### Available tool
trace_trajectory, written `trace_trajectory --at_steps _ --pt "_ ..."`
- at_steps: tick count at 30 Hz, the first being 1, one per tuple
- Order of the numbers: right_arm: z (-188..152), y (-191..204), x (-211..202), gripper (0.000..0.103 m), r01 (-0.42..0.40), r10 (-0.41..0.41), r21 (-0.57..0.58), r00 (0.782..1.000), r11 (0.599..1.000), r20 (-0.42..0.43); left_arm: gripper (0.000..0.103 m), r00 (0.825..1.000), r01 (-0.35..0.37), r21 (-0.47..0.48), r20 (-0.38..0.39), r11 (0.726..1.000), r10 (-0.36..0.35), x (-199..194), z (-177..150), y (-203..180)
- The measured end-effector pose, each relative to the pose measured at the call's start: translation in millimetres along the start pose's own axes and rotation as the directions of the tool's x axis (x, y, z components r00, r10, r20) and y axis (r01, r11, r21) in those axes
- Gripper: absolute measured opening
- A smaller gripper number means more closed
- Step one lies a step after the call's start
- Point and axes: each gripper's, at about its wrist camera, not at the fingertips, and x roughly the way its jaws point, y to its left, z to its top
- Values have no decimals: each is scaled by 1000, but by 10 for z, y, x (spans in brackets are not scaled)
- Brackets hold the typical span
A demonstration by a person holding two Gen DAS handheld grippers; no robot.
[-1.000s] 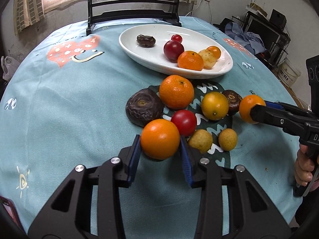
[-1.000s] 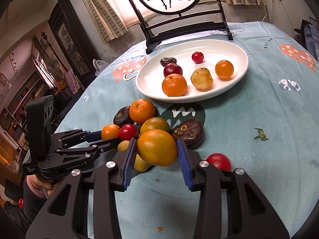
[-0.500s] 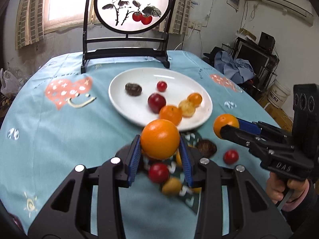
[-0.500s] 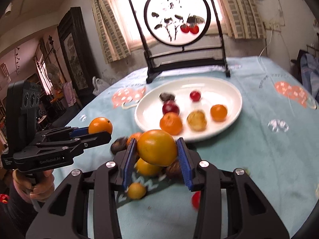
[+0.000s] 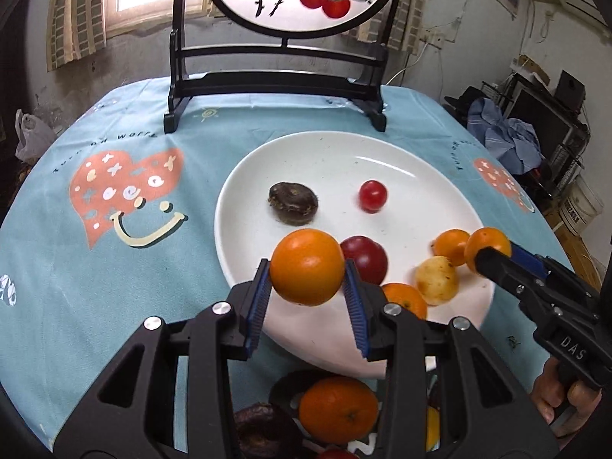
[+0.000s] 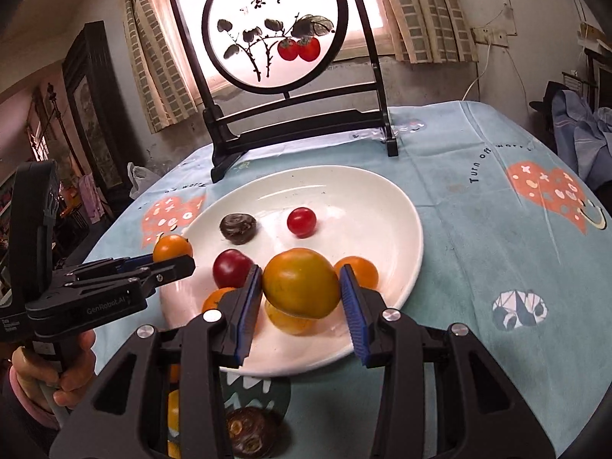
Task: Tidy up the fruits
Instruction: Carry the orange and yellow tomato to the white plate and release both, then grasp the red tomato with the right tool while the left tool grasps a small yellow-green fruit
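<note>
My left gripper [image 5: 308, 298] squeezes one orange [image 5: 307, 266] over the near rim of the white plate [image 5: 405, 160]. My right gripper [image 6: 301, 302] squeezes one yellow-orange fruit [image 6: 301, 288] over that plate too. On the plate I count six fruits: two orange, two red, one brown, one yellow.

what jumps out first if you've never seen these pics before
Two fruits held over the white plate: the left tool is shut on a bright orange at the plate's near edge, and the right tool is shut on an orange-yellow fruit above the fruit already there. Behind the plate stands a round painted screen with two red fruits, on the blue tablecloth.
</note>
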Motion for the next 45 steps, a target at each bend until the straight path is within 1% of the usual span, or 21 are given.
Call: trace_trajectory --at_steps 3,4,5,6,7,8,10,12,14,18,20,22,24,27,31,33,36,38,40,42,45 --pt "7 0 80 42 -1 1 -5 1000 1000 -23 39 1000 -15 -11 -13 1000 15 48 0 37" --pt "7 4 84 42 3 -3 -3 1000 1000 -30 48 1000 -23 -16 -13 1000 23 42 -3 42" --pt "4 10 64 49 2 -2 1 1000 1000 -29 62 1000 -18 -15 4 1000 18 1 -2 44" --pt "10 18 26 52 0 0 2 1000 1000 -24 71 999 -28 -14 23 1000 29 -56 -5 44" --pt "18 38 -34 54 -9 9 -6 1000 1000 -12 84 997 -52 -13 48 999 53 -148 -17 34" --pt "22 59 -98 58 -14 14 -19 1000 1000 3 86 996 -62 -9 70 998 62 -223 -32 26" --pt "9 120 -225 61 -5 6 -51 999 999 33 87 993 -63 8 102 998 62 -379 -84 -2" --pt "-9 182 -302 62 2 1 -84 999 996 33 90 990 -75 8 123 997 73 -504 -138 -22" --pt "-45 226 -378 62 7 -3 -99 999 995 39 93 987 -68 -2 143 998 68 -624 -212 -23" --pt "-126 265 -495 62 -21 23 -99 1000 995 19 97 978 -99 -25 181 995 102 -816 -376 6" --pt "-166 276 -546 62 -32 33 -104 999 994 15 98 976 -113 -42 181 993 118 -871 -453 40" --pt "-213 288 -618 62 -34 37 -112 999 993 24 99 978 -111 -49 172 993 118 -903 -538 76" --pt "-267 305 -679 62 -50 54 -120 998 992 30 99 977 -133 -49 158 990 140 -915 -604 106" --pt "-350 364 -744 62 -59 62 -149 998 987 16 99 971 -173 -41 159 984 178 -962 -671 125" --pt "-464 429 -838 62 -36 38 -186 999 982 7 100 971 -185 -52 145 981 191 -1010 -705 169" --pt "-504 437 -848 62 -11 9 -199 1000 980 -13 100 973 -180 -61 134 982 186 -1020 -726 189" --pt "-542 401 -795 62 11 -26 -203 997 979 -69 100 977 -172 -56 117 984 177 -1034 -762 190" --pt "-565 329 -737 62 -1 -22 -178 991 984 -129 100 978 -171 -35 113 985 174 -1045 -786 152" --pt "-609 269 -679 62 9 -40 -167 982 986 -182 100 978 -172 -13 121 985 172 -1072 -810 108" --pt "-670 227 -661 61 20 -56 -169 976 985 -210 100 977 -175 9 127 985 172 -1090 -827 64" --pt "-774 231 -689 60 5 -51 -197 972 980 -228 100 977 -180 35 126 983 174 -1102 -849 11"
